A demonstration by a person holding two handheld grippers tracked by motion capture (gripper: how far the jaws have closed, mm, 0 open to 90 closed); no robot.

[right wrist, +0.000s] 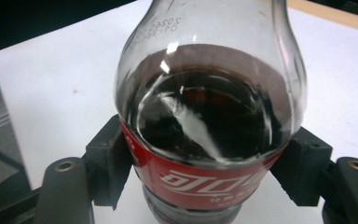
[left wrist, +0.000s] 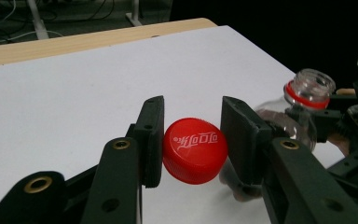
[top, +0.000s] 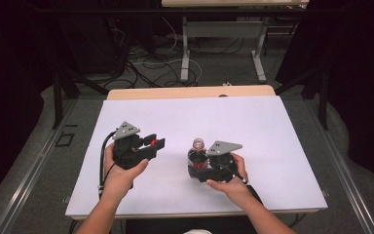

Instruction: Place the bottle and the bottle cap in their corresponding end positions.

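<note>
Your left gripper (top: pixel 158 143) has its jaws squeezed tight on the red cap (left wrist: pixel 195 150), one pad on each side. The cap is up off the white table (top: pixel 272 126), well apart from the bottle. The step looks like moving the cap away, or bringing it back to the bottle. Either way, keep the squeeze even. The cap is round and slick, so it could pop out if you twist your hand. Hold it flat so you can see its top.

Your right gripper (top: pixel 195 168) has its jaws closed on the bottle (right wrist: pixel 209 121), pressing on the red label from both sides. The bottle stands near the middle of the table with its mouth (left wrist: pixel 313 81) open. There is dark drink inside, so keep it straight up and do not tip it. Hold it still while the other hand works.

Some things are hard to see. The bottle's bottom is cut off in the right gripper view, so you cannot tell if it rests on the table. In the high view the cap is just a tiny red spot.
</note>
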